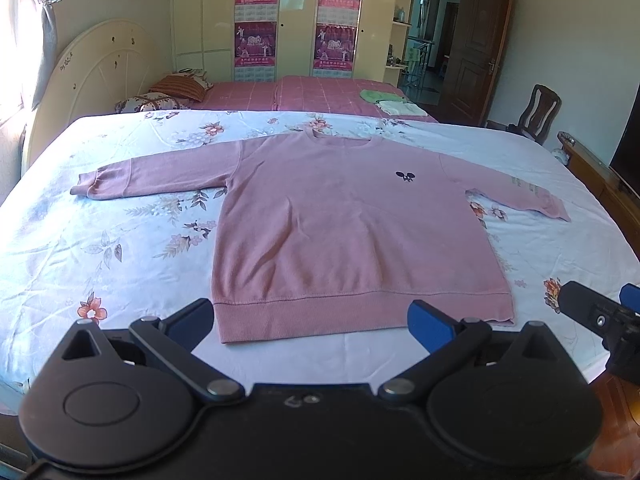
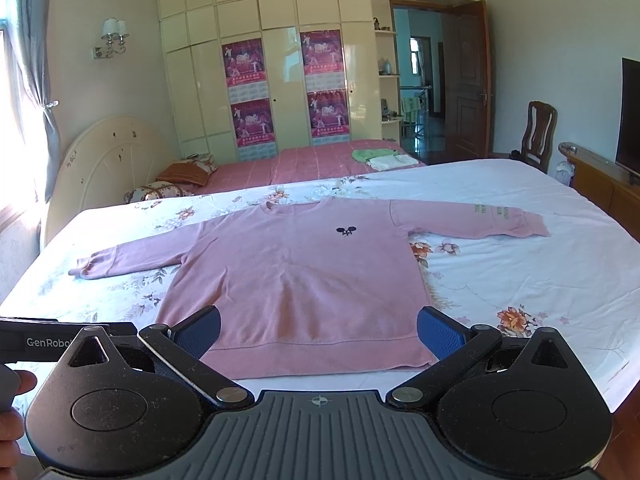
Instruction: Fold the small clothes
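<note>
Two hand-held grippers are showing, each with jaws standing wide apart and empty: the left hand-held gripper (image 1: 312, 320) and the right hand-held gripper (image 2: 319, 330), both hovering just short of the sweater's hem. The right one is being cut off at the right edge of the left wrist view; in the right wrist view only a black bar of the left one is poking in, with part of a hand (image 2: 12, 408) at the picture's edge.

The pink sweater (image 1: 340, 216) is lying flat, front up, on the bed (image 1: 120, 248) with the floral sheet, sleeves spread to either side, neckline away from the grippers. A small dark emblem (image 1: 405, 177) is sitting on the chest. Greenish lettering (image 2: 496, 213) on one sleeve is too blurred for reading.

Beyond the sweater's neckline, a second bed (image 1: 312, 94) in pink check is carrying folded green and white cloth (image 1: 390, 102) and pillows (image 1: 176, 92). Farther beyond, a cream wardrobe (image 2: 280, 80) is bearing four magenta posters (image 2: 246, 64). Right of the sweater, well apart, a wooden chair (image 2: 538, 132) is standing near an open door (image 2: 466, 84).
</note>
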A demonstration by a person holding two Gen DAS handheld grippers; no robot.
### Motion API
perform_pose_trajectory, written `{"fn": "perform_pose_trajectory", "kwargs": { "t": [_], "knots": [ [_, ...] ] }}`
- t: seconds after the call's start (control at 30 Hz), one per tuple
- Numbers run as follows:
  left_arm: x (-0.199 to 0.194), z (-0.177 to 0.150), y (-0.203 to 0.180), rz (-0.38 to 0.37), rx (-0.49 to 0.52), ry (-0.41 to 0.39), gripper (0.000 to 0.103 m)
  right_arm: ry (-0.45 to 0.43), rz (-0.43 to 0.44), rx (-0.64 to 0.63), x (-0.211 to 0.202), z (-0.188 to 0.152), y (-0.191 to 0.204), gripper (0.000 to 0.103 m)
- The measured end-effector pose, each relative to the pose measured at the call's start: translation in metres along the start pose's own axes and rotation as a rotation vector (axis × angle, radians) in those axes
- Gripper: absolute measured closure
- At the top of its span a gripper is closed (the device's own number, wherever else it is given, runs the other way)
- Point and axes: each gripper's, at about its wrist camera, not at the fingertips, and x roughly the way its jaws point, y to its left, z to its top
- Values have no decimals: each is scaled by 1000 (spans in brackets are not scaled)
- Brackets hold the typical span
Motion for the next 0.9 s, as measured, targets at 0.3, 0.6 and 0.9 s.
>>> {"fn": "perform_pose_trajectory", "kwargs": {
  "t": [0.3,0.6,0.9],
  "knots": [
    [6,3,3,4,-5,7,0,10,-14,7,6,0,-1,0],
    [12,6,6,7,-5,12,0,21,-25,-14,14,2,4,0],
    [23,12,9,19,-9,21,0,30,-21,-5,23,7,2,0]
  ]
}}
